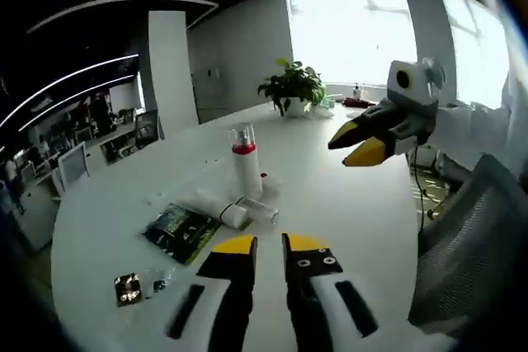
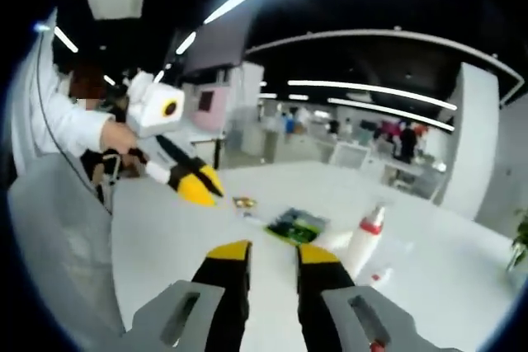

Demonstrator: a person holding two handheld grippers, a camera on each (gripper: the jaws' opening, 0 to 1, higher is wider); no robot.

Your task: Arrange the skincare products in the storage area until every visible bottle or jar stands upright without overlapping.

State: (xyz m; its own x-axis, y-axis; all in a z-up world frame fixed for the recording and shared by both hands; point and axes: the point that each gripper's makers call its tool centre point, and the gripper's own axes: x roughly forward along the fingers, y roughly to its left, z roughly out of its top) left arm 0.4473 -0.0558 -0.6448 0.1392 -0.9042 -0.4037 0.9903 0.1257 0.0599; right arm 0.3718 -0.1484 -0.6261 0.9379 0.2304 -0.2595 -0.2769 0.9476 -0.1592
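Bottle (image 1: 244, 166) stands upright mid-table (image 1: 346, 204), green packet (image 1: 180, 231) lying nearer left. Left gripper (image 1: 268, 245) and right gripper (image 2: 272, 251) hover with fingers slightly parted, holding nothing.

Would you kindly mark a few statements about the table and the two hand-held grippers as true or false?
1. The white bottle with a red band stands upright. True.
2. The left hand-held gripper grips that bottle. False: it holds nothing and is short of the bottle.
3. A potted plant sits on the far side of the white table. True.
4. The green packet stands on edge. False: it lies flat.
5. The right hand-held gripper is empty. True.
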